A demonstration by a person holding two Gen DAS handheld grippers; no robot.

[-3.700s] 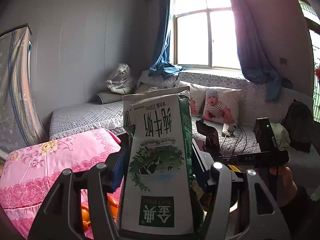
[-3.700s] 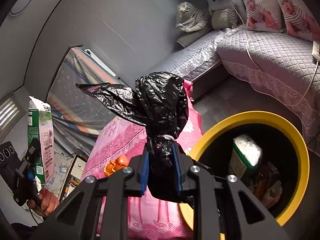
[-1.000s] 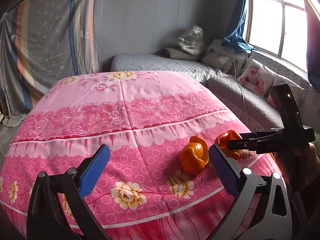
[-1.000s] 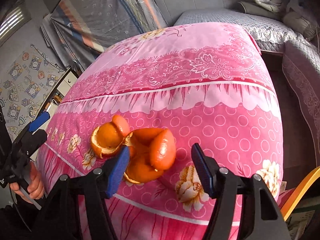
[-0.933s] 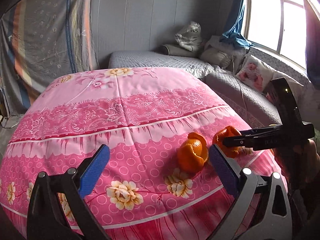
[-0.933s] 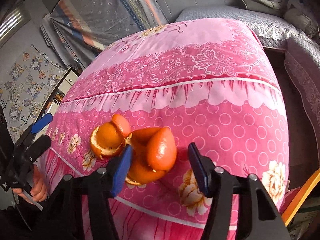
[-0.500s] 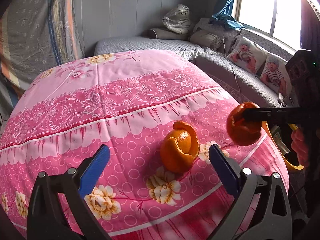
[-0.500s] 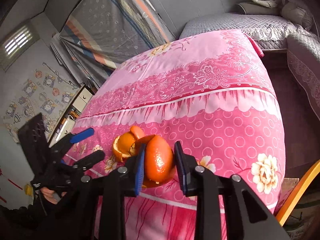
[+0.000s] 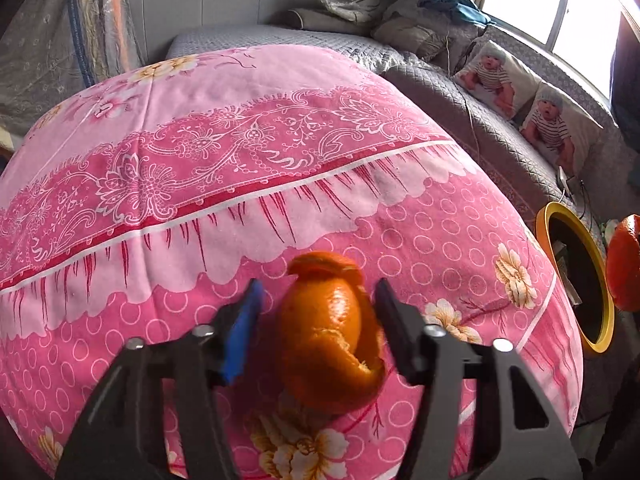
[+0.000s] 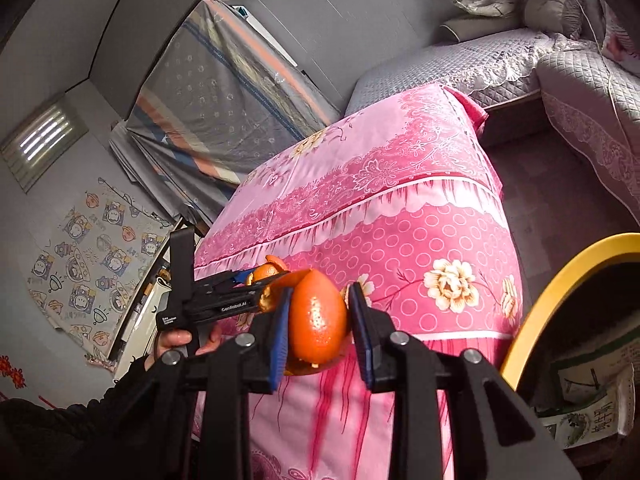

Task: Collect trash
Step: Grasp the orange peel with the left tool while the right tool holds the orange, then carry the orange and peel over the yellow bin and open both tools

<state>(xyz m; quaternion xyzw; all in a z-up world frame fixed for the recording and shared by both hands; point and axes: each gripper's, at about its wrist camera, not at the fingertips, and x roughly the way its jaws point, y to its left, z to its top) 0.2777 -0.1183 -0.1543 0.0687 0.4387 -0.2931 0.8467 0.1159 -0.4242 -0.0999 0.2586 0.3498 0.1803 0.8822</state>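
An orange peel (image 9: 328, 332) lies on the pink flowered tablecloth (image 9: 240, 152). My left gripper (image 9: 318, 320) is open with a finger on each side of this peel, small gaps showing. My right gripper (image 10: 318, 320) is shut on a second orange peel (image 10: 316, 320) and holds it in the air beside the table, left of the yellow-rimmed trash bin (image 10: 560, 280). That held peel also shows at the right edge of the left wrist view (image 9: 624, 264). The bin (image 9: 576, 280) holds a milk carton (image 10: 596, 412).
A grey quilted sofa (image 9: 500, 136) with baby-print pillows (image 9: 492, 76) runs along the window wall. A folded striped mattress (image 10: 224, 92) leans on the wall behind the table. The floor (image 10: 560, 192) lies between table and sofa.
My right gripper closed on one peel and lifted it off the table toward the bin. My left gripper moved in around the other peel and narrowed.
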